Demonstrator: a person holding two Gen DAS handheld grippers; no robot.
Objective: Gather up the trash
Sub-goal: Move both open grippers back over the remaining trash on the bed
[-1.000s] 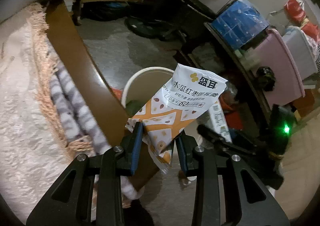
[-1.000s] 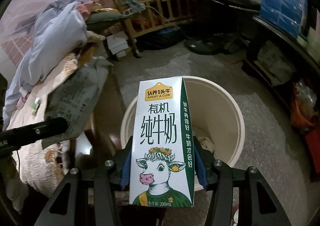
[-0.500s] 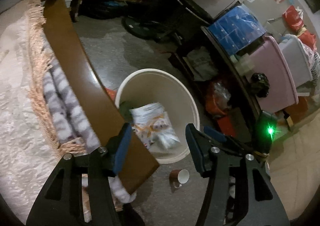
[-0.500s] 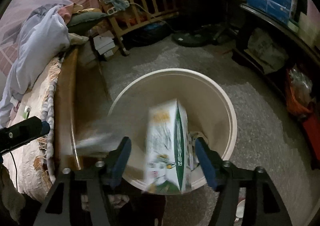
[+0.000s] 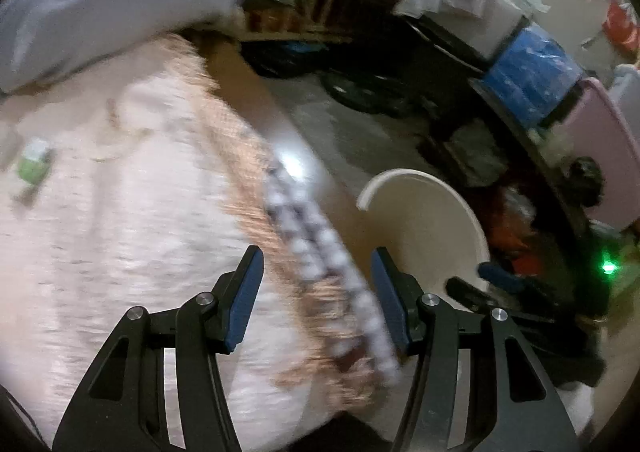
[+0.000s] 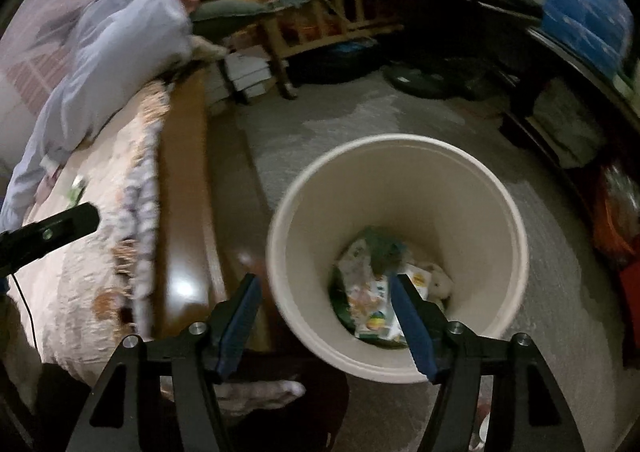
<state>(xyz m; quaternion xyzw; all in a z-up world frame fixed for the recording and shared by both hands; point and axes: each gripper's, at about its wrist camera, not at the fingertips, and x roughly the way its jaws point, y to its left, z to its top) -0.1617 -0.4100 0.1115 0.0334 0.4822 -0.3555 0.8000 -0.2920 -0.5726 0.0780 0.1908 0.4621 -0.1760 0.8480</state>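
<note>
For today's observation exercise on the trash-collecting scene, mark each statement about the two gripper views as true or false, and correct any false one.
1. The right gripper is clamped on a milk carton. False: its jaws stand apart and hold nothing.
2. The cream waste bin has packaging lying at its bottom. True: crumpled wrappers lie inside.
3. The left gripper is open and empty. True.
4. The waste bin lies tipped on its side. False: it stands upright on the floor, mouth up.
5. The left gripper points at the edge of the pale fringed blanket. True, though that view is motion-blurred.
6. The bin stands on top of the bed. False: it stands on the floor beside the wooden bed frame.
</note>
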